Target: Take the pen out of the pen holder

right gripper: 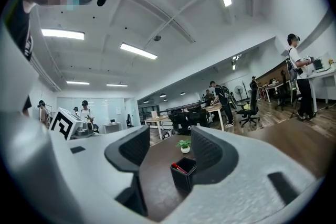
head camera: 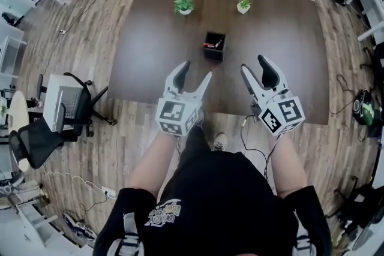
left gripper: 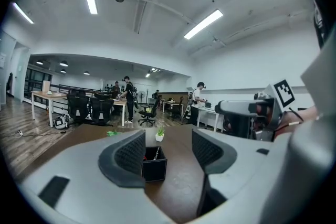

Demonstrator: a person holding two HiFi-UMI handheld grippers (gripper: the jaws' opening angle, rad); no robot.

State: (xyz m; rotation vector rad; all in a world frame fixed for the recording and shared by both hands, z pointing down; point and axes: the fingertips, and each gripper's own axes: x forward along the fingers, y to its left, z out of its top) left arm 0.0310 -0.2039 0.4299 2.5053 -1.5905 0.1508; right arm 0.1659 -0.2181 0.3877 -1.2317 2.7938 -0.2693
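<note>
Clearance round the pen holder (head camera: 214,47) — how much?
— Plenty. It stands alone near the middle of the dark table (head camera: 150,63), upright, with bare tabletop on every side. Two small potted plants (head camera: 184,5) sit beyond it toward the far edge, well apart from it.

And the pen (head camera: 218,43)?
— Inside the holder, leaning, its tip above the rim. A red pen (head camera: 208,44) lies in there beside it.

Where are the tongs against the near edge?
— Both hover just past that edge, over the table, pointing at the holder. The left gripper (head camera: 197,69) sits slightly left of it, the right gripper (head camera: 253,63) to its right, neither touching it.

Their state?
— Spread wide, both. In each gripper view the holder (left gripper: 154,168) shows through the gap between the pads, still some way ahead (right gripper: 184,176); nothing is pinched.

Anything crowding the sides?
— No; the table's left and right edges lie well outside both grippers.
</note>
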